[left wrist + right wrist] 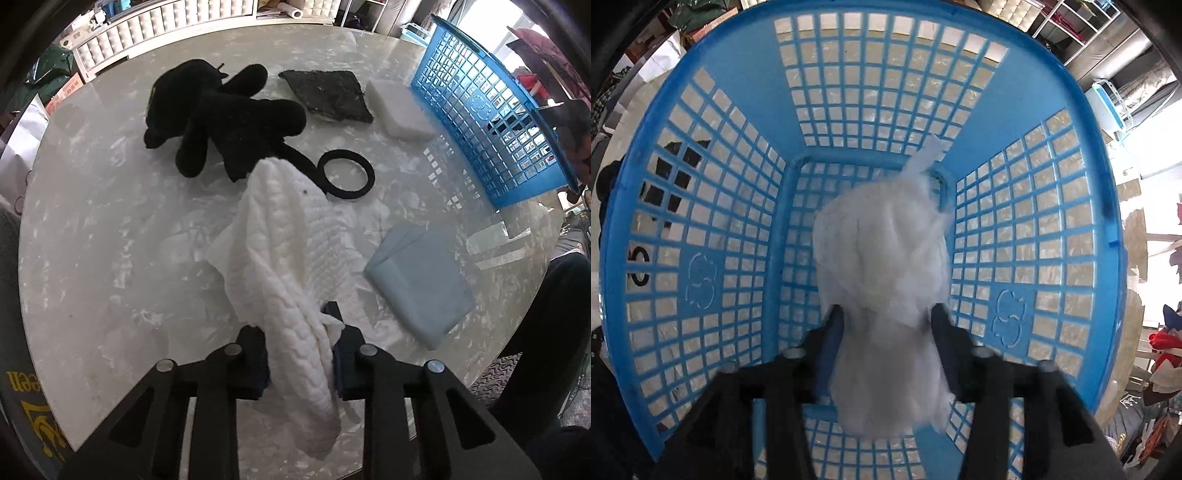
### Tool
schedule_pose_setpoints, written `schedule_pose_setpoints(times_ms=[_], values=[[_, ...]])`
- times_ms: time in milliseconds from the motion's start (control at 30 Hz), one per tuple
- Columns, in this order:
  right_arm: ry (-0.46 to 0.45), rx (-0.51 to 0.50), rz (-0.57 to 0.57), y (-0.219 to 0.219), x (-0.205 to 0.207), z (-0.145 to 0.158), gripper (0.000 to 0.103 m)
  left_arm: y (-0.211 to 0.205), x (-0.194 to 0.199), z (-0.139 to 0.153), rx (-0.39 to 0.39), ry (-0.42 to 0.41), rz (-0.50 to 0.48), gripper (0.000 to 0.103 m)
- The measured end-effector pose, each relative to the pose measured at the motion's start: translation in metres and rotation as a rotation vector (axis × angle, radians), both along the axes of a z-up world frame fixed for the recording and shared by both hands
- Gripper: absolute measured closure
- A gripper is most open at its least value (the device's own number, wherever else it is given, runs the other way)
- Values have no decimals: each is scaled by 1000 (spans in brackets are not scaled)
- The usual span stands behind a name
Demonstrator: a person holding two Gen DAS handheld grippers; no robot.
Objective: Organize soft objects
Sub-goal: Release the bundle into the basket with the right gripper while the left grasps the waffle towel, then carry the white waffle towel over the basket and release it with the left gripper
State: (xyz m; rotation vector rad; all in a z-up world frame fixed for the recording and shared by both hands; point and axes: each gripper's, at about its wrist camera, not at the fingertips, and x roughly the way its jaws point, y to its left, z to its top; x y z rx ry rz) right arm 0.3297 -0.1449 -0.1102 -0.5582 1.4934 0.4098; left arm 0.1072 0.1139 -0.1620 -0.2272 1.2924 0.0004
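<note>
My left gripper (297, 332) is shut on a white knitted cloth (284, 251) that hangs from it over the marble table (110, 240). Beyond it lie a black plush toy (221, 114), a black ring band (347, 175), a dark scrubbing pad (328, 94), a white sponge block (400, 110) and a folded light-blue cloth (421, 284). The blue plastic basket (491, 122) stands at the right. In the right wrist view my right gripper (886, 317) is shut on a wad of white stuffing (886, 266), held inside the blue basket (701, 110) above its floor.
A white tufted bench (155, 33) and clutter lie beyond the table's far edge. A person's dark clothing (554, 314) is at the right edge. Through the basket's left wall the black toy (665, 177) shows. Shelves and clothes surround the basket.
</note>
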Motion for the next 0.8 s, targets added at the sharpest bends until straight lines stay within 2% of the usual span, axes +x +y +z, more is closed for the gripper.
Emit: schedule_pose_setpoints(times_ms=[33,100,200,433,533,567,600,633,700,800], values=[[15,12,8,4,-3,-2,44,3,-3,3,-4,-4,3,80],[33,19,22,14,-12,-5,28,7,-8,11,-1,-16,8,80],[0,-9,48,25,-23,-3,18,8,-15,28,-3,-52,10,80],[-41,-18,57,37,-51,2,18,3,-25,67,-14,-122,-27,80],[-89,-24,58,35,-53,13,18,-7,-23,79,-15,-141,-46,80],[-111,-27,54,33,-57,21,14,-10,-22,84,-16,-150,-55,80],[-128,-29,51,30,-59,26,3,-13,-22,88,-18,-157,-62,80],[-148,-23,47,30,-58,33,0,-16,-20,92,-20,-163,-68,80],[-141,32,34,28,-62,47,0,-29,-11,96,-16,-174,-82,80],[-154,56,15,19,-64,63,0,-43,-2,108,-23,-198,-107,80]])
